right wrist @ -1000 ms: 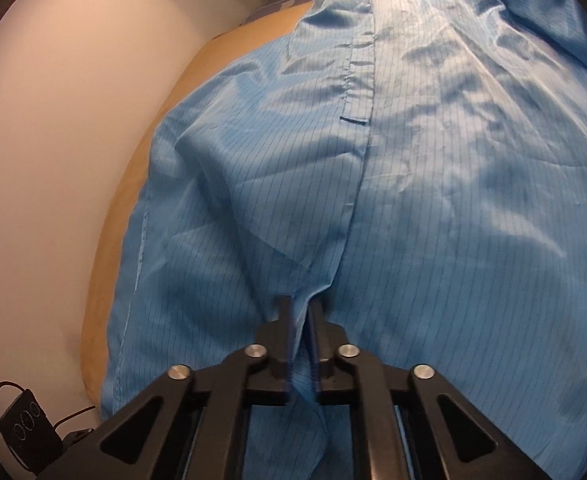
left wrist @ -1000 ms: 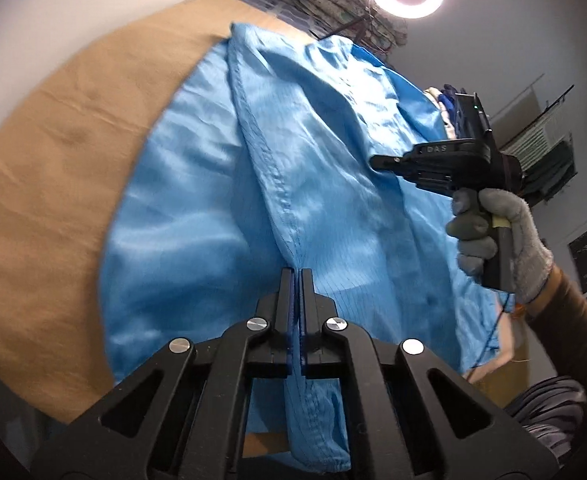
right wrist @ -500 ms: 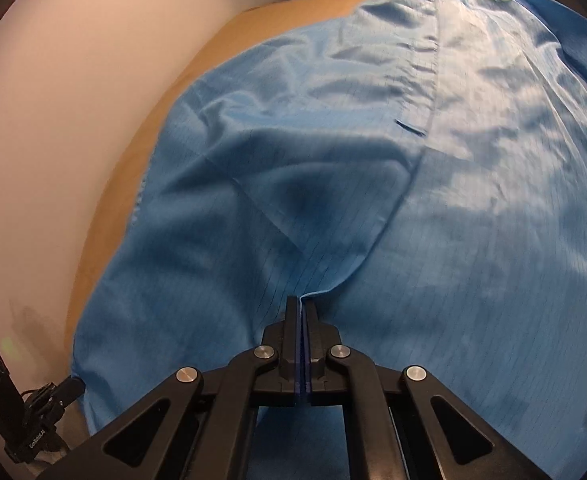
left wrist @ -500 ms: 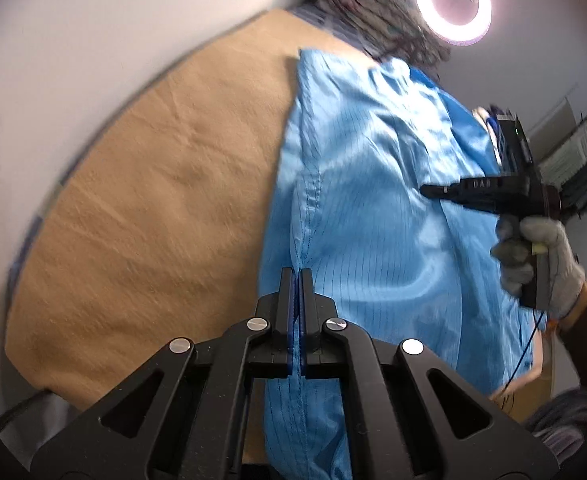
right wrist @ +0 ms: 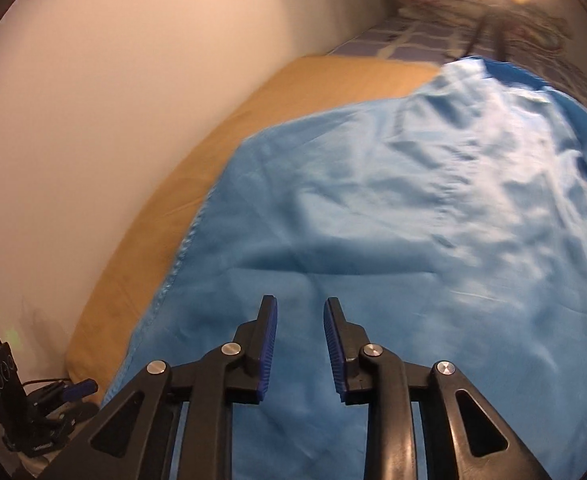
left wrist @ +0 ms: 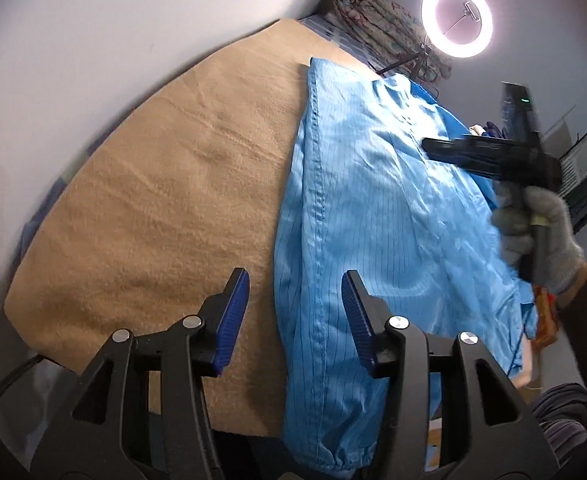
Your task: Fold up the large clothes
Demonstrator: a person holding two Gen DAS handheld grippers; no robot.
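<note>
A large blue pinstriped garment (left wrist: pixel 373 216) lies folded lengthwise on a tan blanket (left wrist: pixel 165 208), its seamed edge running down the middle of the left wrist view. It fills most of the right wrist view (right wrist: pixel 393 220). My left gripper (left wrist: pixel 295 280) is open and empty, hovering over the garment's left edge near the cuffed end. My right gripper (right wrist: pixel 299 308) is open and empty just above the cloth. In the left wrist view the right gripper (left wrist: pixel 489 156), held by a gloved hand, hangs over the garment's right side.
A white wall runs along the far side of the blanket. A lit ring light (left wrist: pixel 456 19) and a rolled patterned quilt (left wrist: pixel 385 16) stand at the far end. A small black device with cables (right wrist: pixel 33 412) sits at the blanket's near left corner.
Both grippers were shut on the blue garment and have opened and let it go. The garment now lies flat on the blanket, and both grippers have lifted off it.
</note>
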